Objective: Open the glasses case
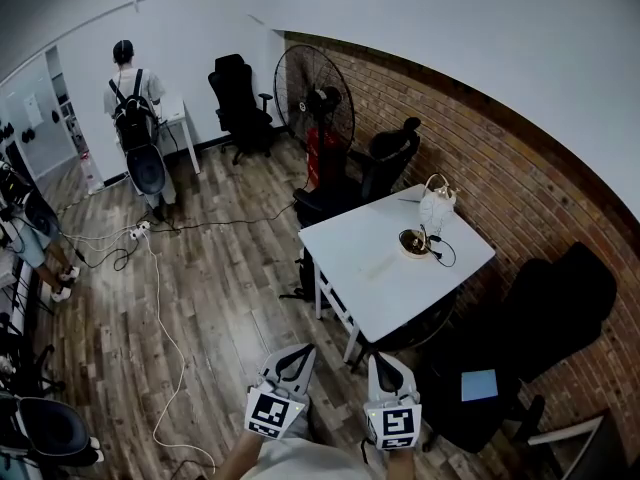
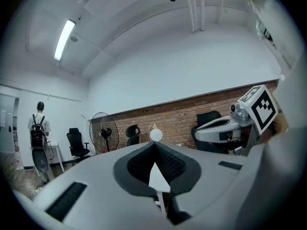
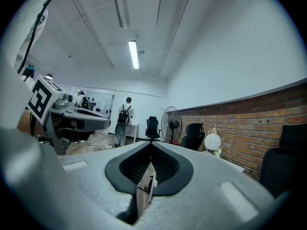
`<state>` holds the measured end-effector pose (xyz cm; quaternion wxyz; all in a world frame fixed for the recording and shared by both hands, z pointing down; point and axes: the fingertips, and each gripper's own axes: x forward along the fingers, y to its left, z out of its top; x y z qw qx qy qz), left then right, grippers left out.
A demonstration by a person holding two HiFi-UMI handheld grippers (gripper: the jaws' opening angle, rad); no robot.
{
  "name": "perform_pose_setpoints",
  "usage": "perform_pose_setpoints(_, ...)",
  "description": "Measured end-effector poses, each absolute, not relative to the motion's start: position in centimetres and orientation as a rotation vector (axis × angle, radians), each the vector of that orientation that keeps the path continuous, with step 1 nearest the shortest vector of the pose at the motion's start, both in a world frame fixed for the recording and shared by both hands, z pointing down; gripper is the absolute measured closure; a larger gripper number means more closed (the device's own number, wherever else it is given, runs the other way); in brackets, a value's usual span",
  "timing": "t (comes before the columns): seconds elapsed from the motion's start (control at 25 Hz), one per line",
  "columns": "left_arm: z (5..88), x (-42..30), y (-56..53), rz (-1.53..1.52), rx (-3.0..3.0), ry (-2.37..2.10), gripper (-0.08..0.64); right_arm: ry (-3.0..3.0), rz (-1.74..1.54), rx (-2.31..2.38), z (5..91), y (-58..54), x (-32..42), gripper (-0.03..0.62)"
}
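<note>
- The left gripper and the right gripper were each pressed together, pinching nothing.
- It looked like the approach step. The glasses case, probably that small dark thing on the white table, lay well ahead of both.
- Next they'd need to reach it and spread.

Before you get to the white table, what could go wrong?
1. The white cable snakes across the floor to the left; a foot might catch it.
2. A black office chair crowds the white table at its near corner, so the left tongs or right tongs could bump it.
3. A black cord trails from the round brown thing on the table; the shut tongs might snag it when reaching in.
</note>
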<state>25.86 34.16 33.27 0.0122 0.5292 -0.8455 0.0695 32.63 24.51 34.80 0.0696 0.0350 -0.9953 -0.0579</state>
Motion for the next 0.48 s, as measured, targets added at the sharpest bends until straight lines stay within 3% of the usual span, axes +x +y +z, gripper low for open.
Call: perform_pose_setpoints(0.48,33.1,15.9,30.9,0.22,1.675,-2.604,0.558,-2.944,-0.166,0.177,34.8,21.0,23.7,0.586)
